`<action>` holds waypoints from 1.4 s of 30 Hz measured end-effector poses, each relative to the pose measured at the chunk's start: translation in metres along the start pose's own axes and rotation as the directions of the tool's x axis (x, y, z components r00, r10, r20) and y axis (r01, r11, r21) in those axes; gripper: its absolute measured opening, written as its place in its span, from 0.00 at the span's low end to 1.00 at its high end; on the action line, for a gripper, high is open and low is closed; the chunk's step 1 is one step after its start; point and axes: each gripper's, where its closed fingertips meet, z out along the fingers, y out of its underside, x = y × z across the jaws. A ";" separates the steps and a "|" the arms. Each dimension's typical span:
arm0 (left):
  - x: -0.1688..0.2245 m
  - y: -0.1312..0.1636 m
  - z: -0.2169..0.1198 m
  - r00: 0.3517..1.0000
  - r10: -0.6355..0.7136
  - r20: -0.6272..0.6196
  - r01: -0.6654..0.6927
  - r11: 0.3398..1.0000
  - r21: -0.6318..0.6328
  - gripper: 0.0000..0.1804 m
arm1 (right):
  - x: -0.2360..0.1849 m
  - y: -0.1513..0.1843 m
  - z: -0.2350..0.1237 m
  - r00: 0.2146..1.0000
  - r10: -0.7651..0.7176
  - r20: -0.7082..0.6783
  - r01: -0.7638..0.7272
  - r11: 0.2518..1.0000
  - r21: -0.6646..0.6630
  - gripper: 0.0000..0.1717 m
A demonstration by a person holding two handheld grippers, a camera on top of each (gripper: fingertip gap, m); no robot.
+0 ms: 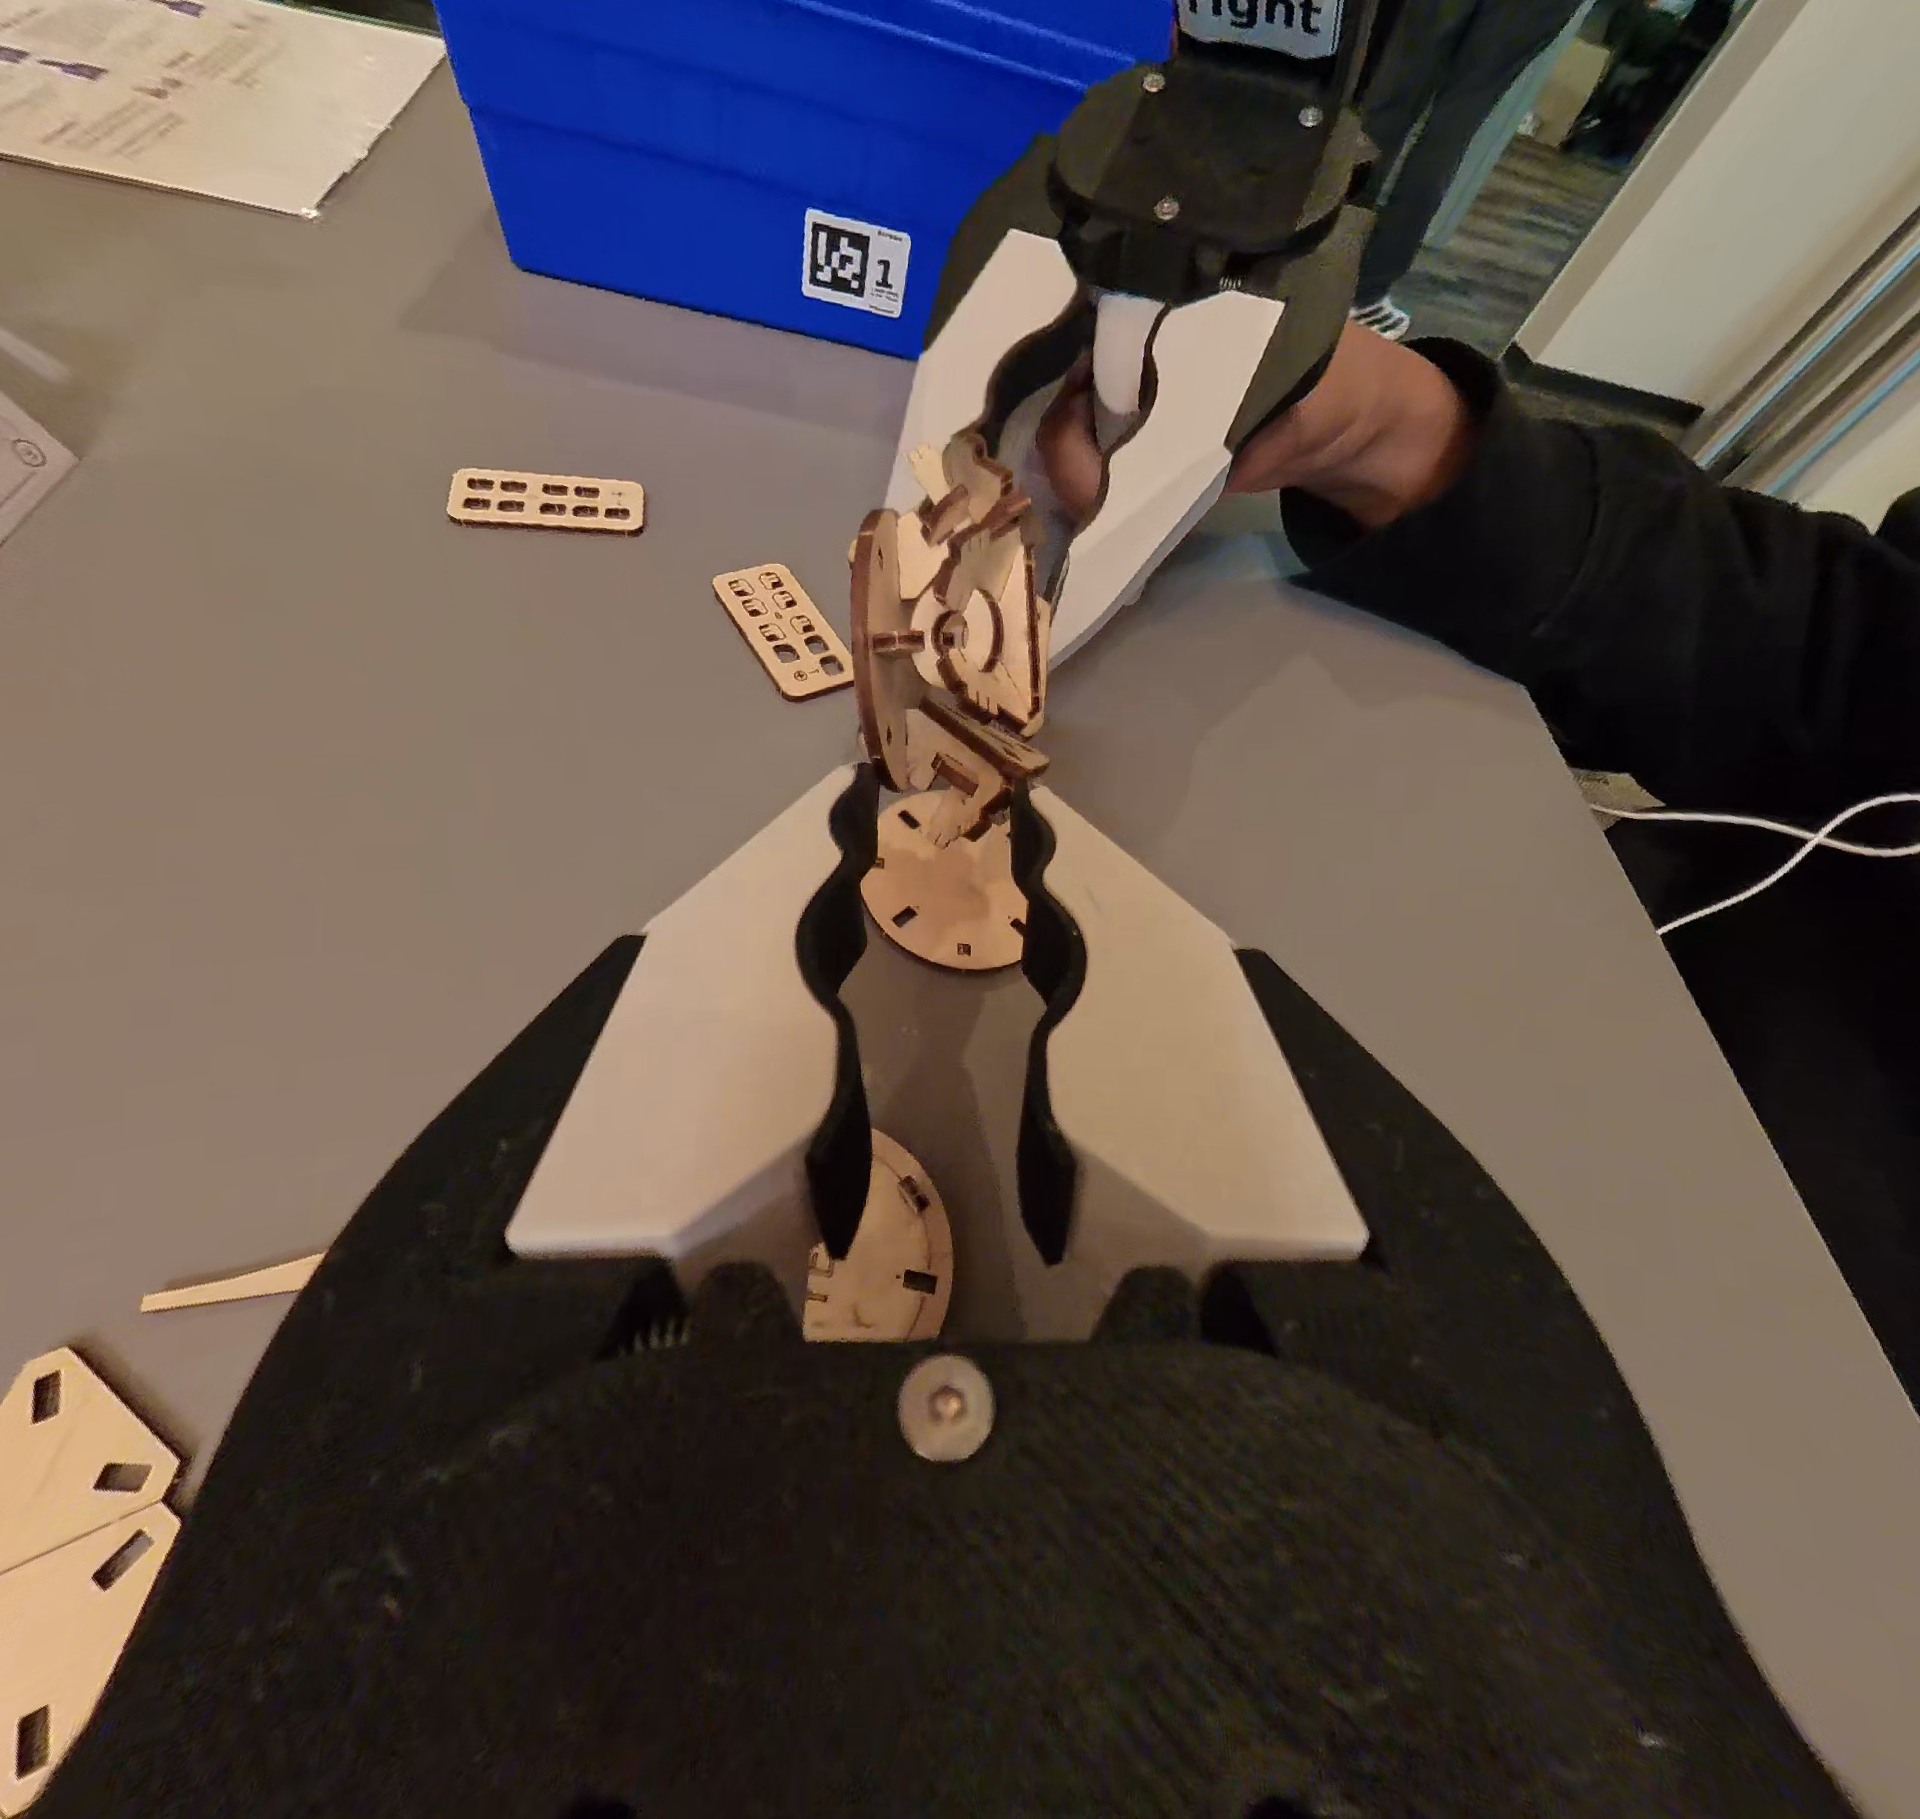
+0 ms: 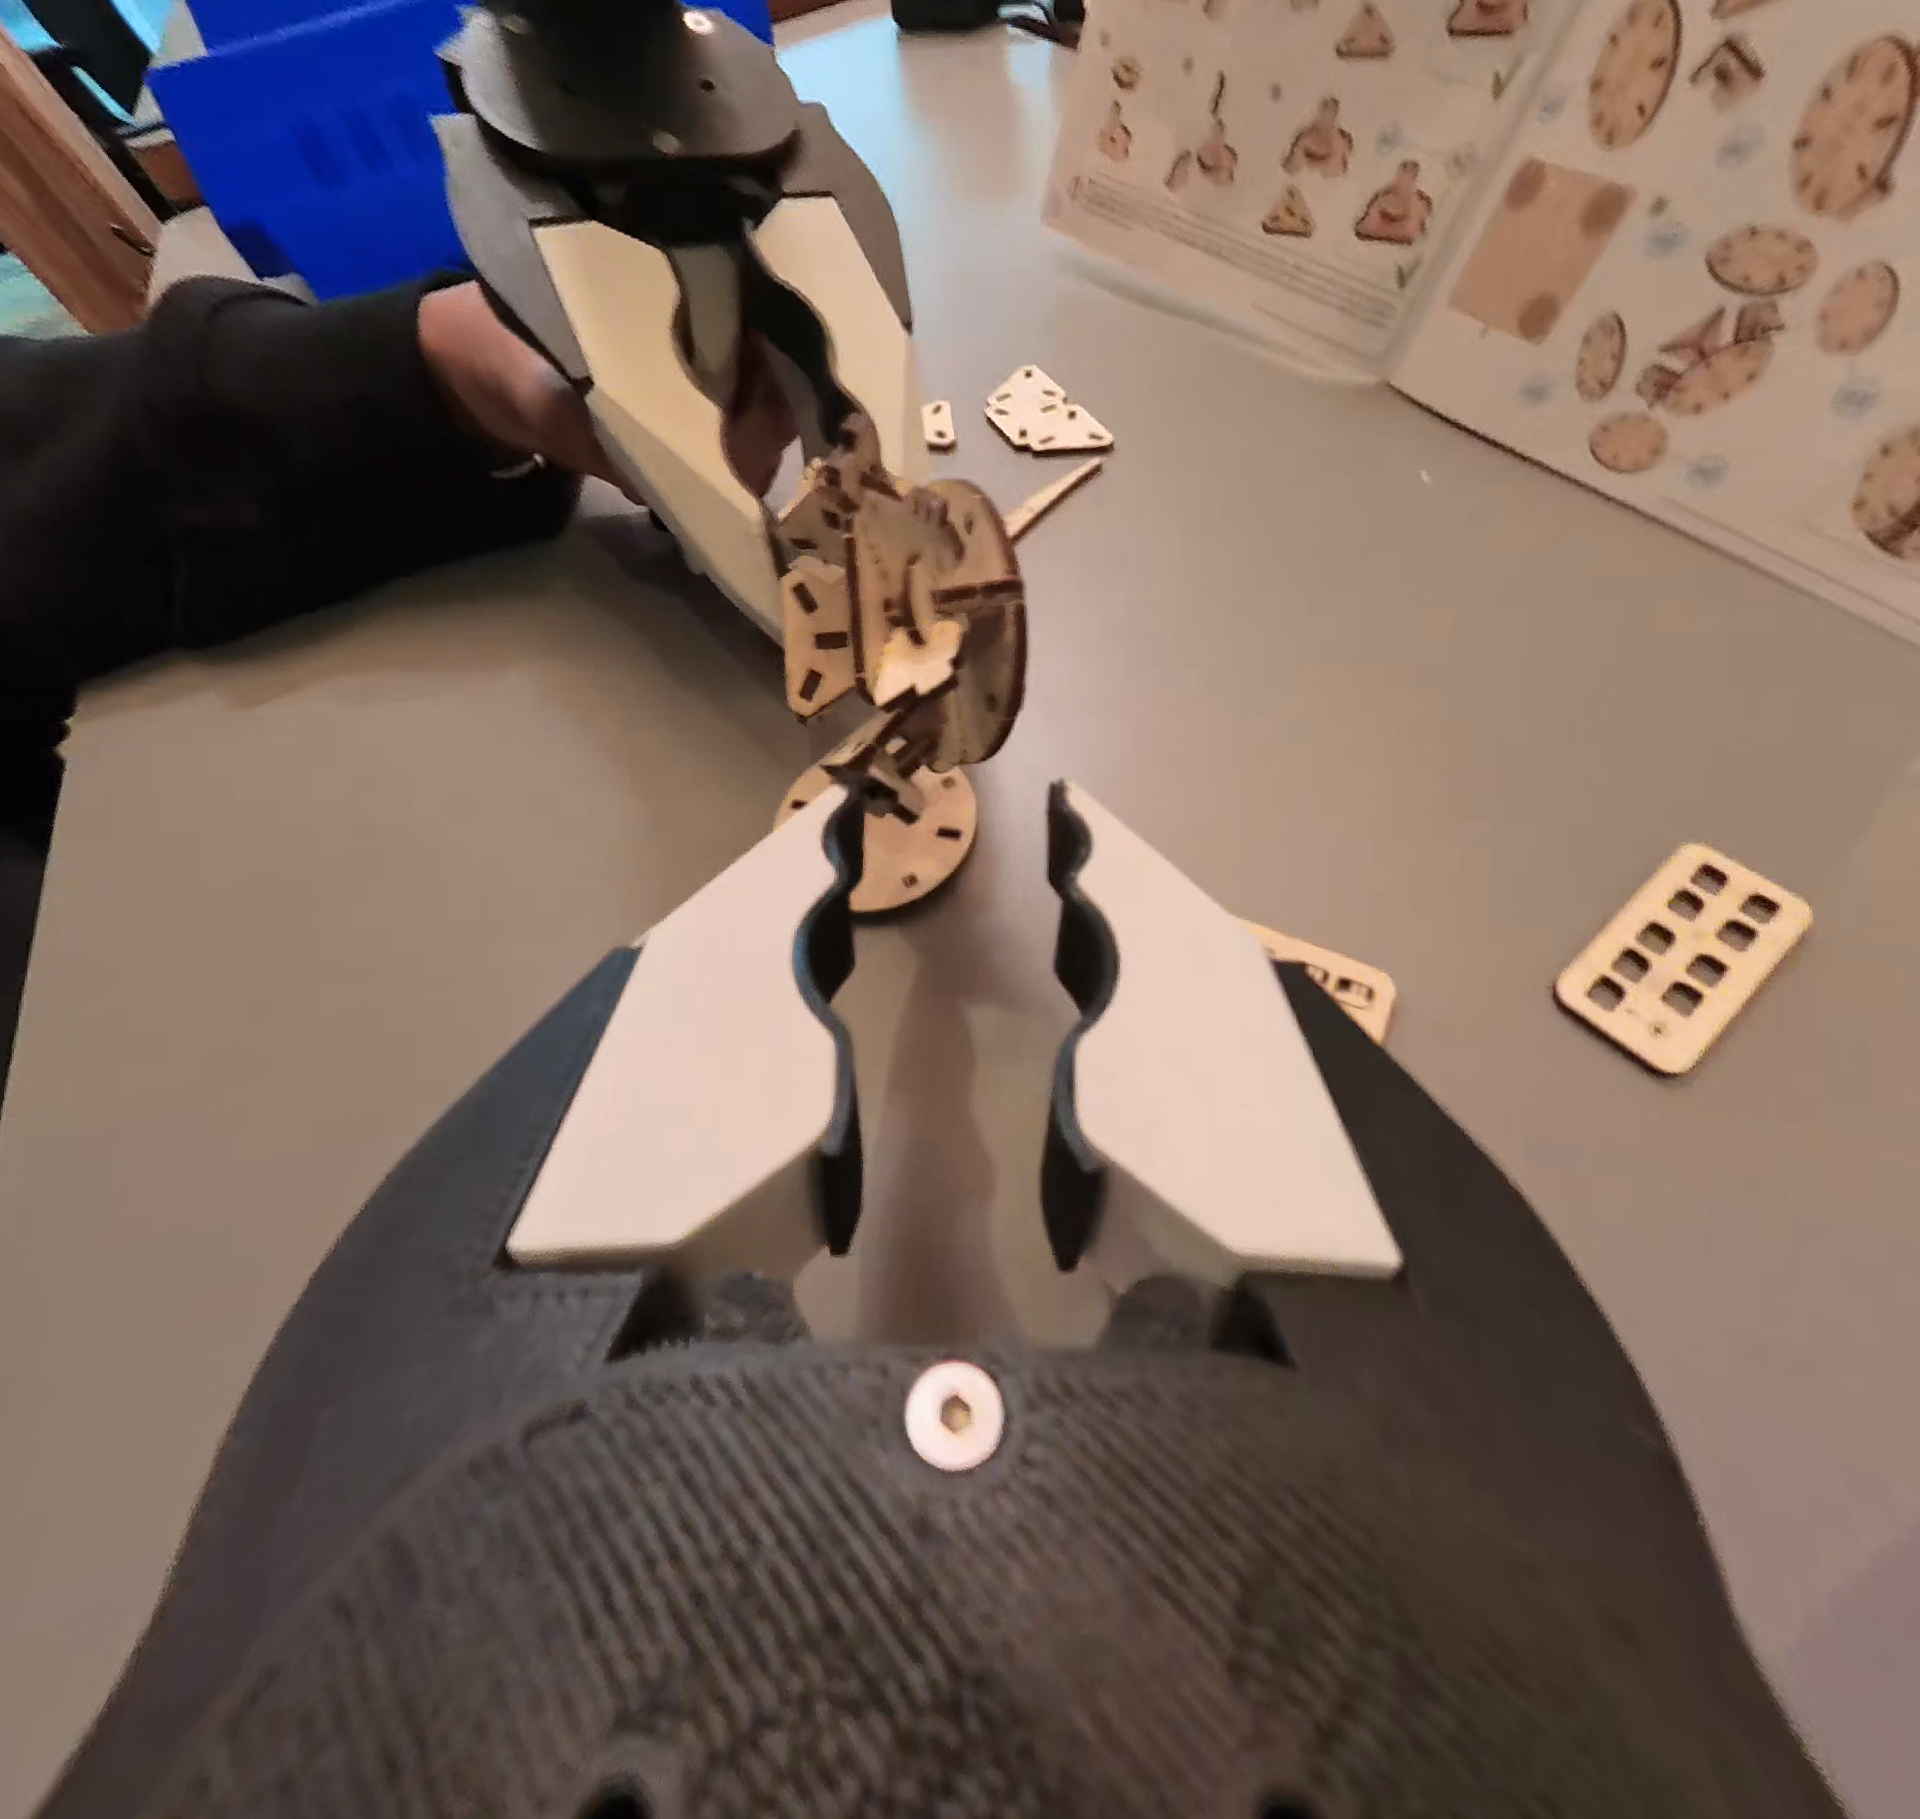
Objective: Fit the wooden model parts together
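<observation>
Grey table (image 1: 312,834), blue bin (image 1: 727,107), slotted plates (image 1: 545,500) beside model (image 1: 945,626)

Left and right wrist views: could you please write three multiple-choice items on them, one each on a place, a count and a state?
1. Where does the blue bin stand?
A on the floor; B on the grey table; C on a shelf
2. How many rectangular slotted wooden cards show in the left wrist view?
A two; B five; C none
3. How do the right gripper fingers stand?
A shut tight; B spread apart; C hidden

Key: B, its base rests on the tabletop; A, one beside another; B, bare table shows between them.
</observation>
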 end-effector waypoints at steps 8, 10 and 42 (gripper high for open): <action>-0.001 -0.002 -0.002 1.000 -0.005 -0.002 0.006 1.000 0.018 0.11 | -0.004 -0.002 -0.004 1.000 -0.008 0.028 0.008 1.000 0.015 0.28; 0.000 -0.004 -0.003 1.000 -0.006 -0.007 0.006 1.000 0.028 0.11 | -0.003 -0.001 -0.005 0.999 -0.015 0.029 0.014 1.000 0.015 0.28; -0.010 0.020 0.001 0.988 0.136 0.079 -0.123 0.981 -0.151 0.03 | 0.001 0.010 0.009 0.922 -0.384 -0.049 0.380 0.922 -0.081 0.16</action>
